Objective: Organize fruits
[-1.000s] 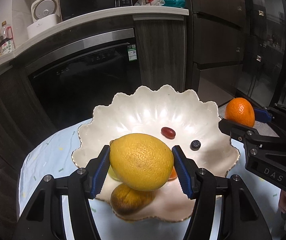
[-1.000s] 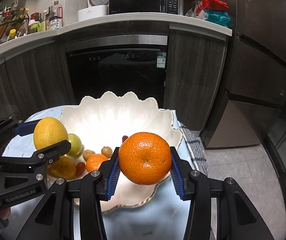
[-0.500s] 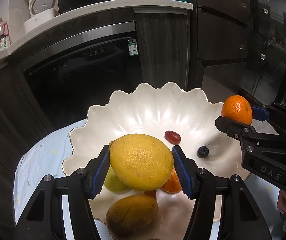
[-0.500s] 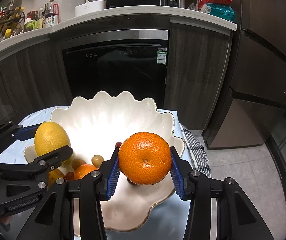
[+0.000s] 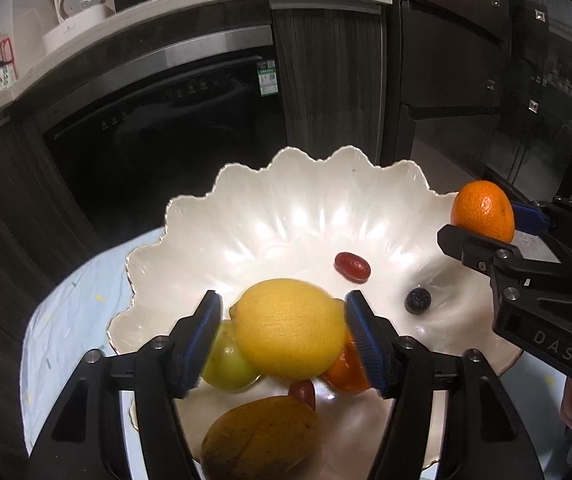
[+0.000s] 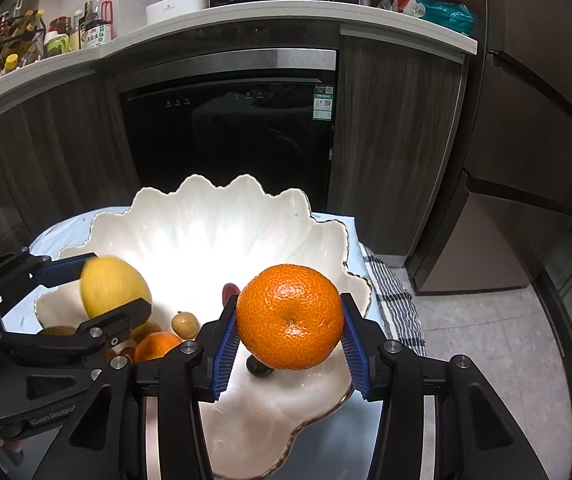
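A white scalloped bowl (image 5: 306, 200) (image 6: 214, 216) sits on a small table. My left gripper (image 5: 286, 330) holds a yellow lemon (image 5: 288, 328) over the bowl's near left part; a gap shows at the left pad and the lemon looks blurred in the right wrist view (image 6: 114, 284). My right gripper (image 6: 290, 318) is shut on an orange (image 6: 290, 316) above the bowl's right rim; the orange also shows in the left wrist view (image 5: 483, 210). In the bowl lie a green fruit (image 5: 226, 364), a small orange (image 5: 346, 368), a brown fruit (image 5: 260, 438), a red date (image 5: 352, 266) and a blueberry (image 5: 418, 301).
A light blue cloth (image 5: 70, 320) covers the table. A checked towel (image 6: 398, 300) hangs at the table's right edge. A dark dishwasher (image 6: 226, 136) and cabinets stand behind, with a counter (image 6: 286, 12) holding a microwave, rice cooker and bottles.
Both grippers moved forward over the bowl. The left jaws have widened slightly and the lemon has dropped lower among the fruits. The right gripper still holds the orange.
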